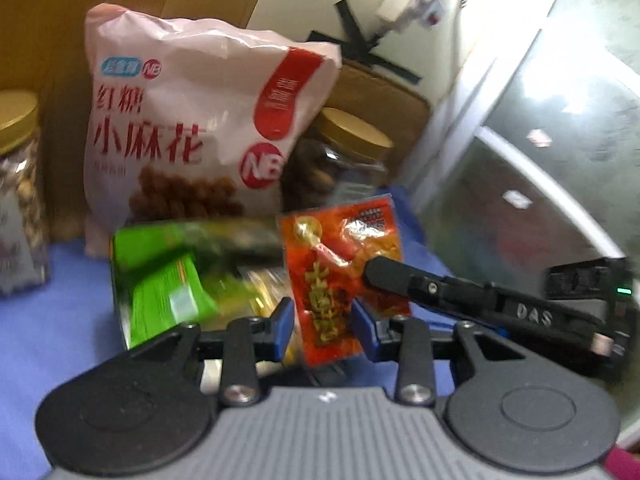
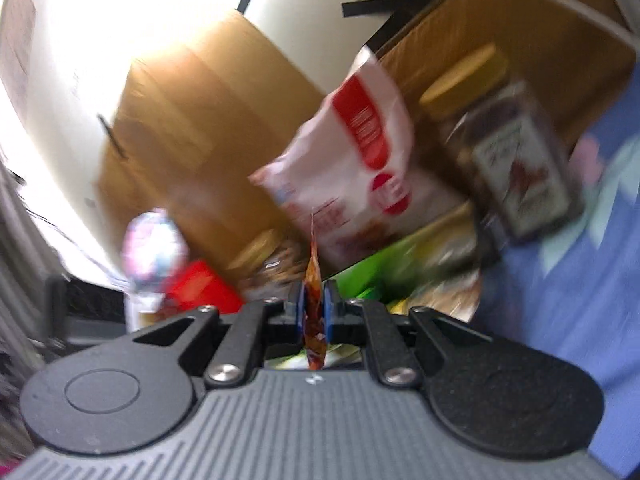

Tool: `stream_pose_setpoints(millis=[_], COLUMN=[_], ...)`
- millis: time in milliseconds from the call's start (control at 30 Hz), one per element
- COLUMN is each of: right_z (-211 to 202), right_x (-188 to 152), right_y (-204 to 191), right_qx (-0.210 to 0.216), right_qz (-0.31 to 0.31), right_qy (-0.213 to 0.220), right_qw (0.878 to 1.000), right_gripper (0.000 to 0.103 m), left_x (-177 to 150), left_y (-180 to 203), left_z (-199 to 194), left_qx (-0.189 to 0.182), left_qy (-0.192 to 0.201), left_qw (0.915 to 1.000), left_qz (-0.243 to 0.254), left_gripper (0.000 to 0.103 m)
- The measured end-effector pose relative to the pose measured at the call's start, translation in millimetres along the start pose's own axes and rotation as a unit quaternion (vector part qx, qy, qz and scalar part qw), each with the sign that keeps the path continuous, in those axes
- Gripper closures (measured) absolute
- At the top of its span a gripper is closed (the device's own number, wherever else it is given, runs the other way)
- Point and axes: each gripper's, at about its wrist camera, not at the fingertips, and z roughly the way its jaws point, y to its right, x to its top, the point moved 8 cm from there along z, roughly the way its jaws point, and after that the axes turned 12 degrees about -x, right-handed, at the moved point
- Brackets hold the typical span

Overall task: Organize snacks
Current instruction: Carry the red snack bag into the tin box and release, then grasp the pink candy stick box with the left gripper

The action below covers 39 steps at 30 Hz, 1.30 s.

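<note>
Cardboard box (image 1: pixel 52 32) fills the back of the scene, likely acting as a backstop so tall items can lean on it. Table (image 1: pixel 36 320), covered in blue cloth, carries everything. Pink snack bag (image 1: pixel 180 120) stands upright against the cardboard, largest of the snacks, set at the rear where it blocks nothing smaller. 2 gold-lidded jars flank it: left jar (image 1: pixel 18 184) at the frame edge, right jar (image 1: pixel 340 160) tucked just behind the bag's right side. Green tray (image 1: pixel 160 280) sits in front of the pink bag, holding small yellowish packets, blurred, count unclear; judged to be the collection spot for loose sachets. Left gripper (image 1: pixel 323 328) hovers near the tray's right end, its blue pads apart, with the red sachet (image 1: pixel 340 280) hanging between them but not pinched by them. Right gripper (image 2: pixel 314 312) is clamped on that sachet, seen edge-on in its own view; in the left view 1 of its black fingers crosses the sachet's face from the right. Holding the packet by 1 edge lets it hang flat and steer easily. The open left jaws bracketing it suggest either a handover or a steadying role; cannot tell which. Sachet is in the air, just right of the tray, not yet placed. Both views are motion-blurred, so fine contact is uncertain.
</note>
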Motion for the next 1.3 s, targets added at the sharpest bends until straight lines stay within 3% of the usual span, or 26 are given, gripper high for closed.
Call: stream_pose_setpoints(millis=[67, 100, 133, 200, 367, 467, 500, 567, 800, 900, 967, 1200, 1300], right_z=[15, 19, 22, 18, -13, -27, -34, -47, -65, -66, -71, -73, -75], right_x=[0, -3, -6, -10, -18, -31, -37, -52, -121, -146, -154, -158, -161], right_y=[5, 9, 12, 19, 24, 14, 11, 11, 8, 2, 1, -7, -6], right_qx=[-0.071, -0.105, -0.140, -0.193, -0.171, -0.150, -0.143, -0.134, -0.115, -0.110, -0.111, -0.121, -0.116], right_qz=[-0.056, -0.087, -0.112, -0.147, -0.118, -0.098, -0.092, -0.080, -0.056, -0.079, -0.085, -0.089, -0.083], right_qy=[0.011, 0.019, 0.031, 0.063, 0.103, 0.098, 0.093, 0.080, -0.027, -0.072, -0.056, -0.051, -0.056], right_qw=[0.996, 0.990, 0.983, 0.968, 0.973, 0.979, 0.981, 0.985, 0.991, 0.988, 0.989, 0.987, 0.988], right_gripper=[0.078, 0.068, 0.065, 0.067, 0.064, 0.062, 0.057, 0.051, 0.051, 0.050, 0.050, 0.050, 0.049], left_x=[3, 2, 0, -5, -19, -31, -36, -54, -135, -170, -191, -242, -249], left_y=[-9, -12, -15, -17, -6, 12, 20, 33, 58, 66, 71, 81, 82], left_z=[18, 25, 33, 40, 26, -1, -10, -28, -70, -91, -104, -122, -122], left_qx=[0.024, 0.033, 0.040, 0.049, 0.057, 0.048, 0.047, 0.045, 0.045, 0.040, 0.050, 0.055, 0.053], left_qy=[-0.009, -0.015, -0.020, -0.022, -0.011, 0.008, 0.019, 0.022, -0.021, -0.036, -0.042, -0.077, -0.084], left_qw=[0.9997, 0.9993, 0.9990, 0.9985, 0.9982, 0.9982, 0.9977, 0.9967, 0.9952, 0.9947, 0.9928, 0.9901, 0.9900], left_qz=[0.001, -0.001, -0.005, -0.006, 0.013, 0.035, 0.045, 0.063, 0.084, 0.088, 0.100, 0.103, 0.101], left_gripper=[0.067, 0.066, 0.065, 0.065, 0.061, 0.056, 0.054, 0.050, 0.047, 0.037, 0.027, 0.028, 0.037])
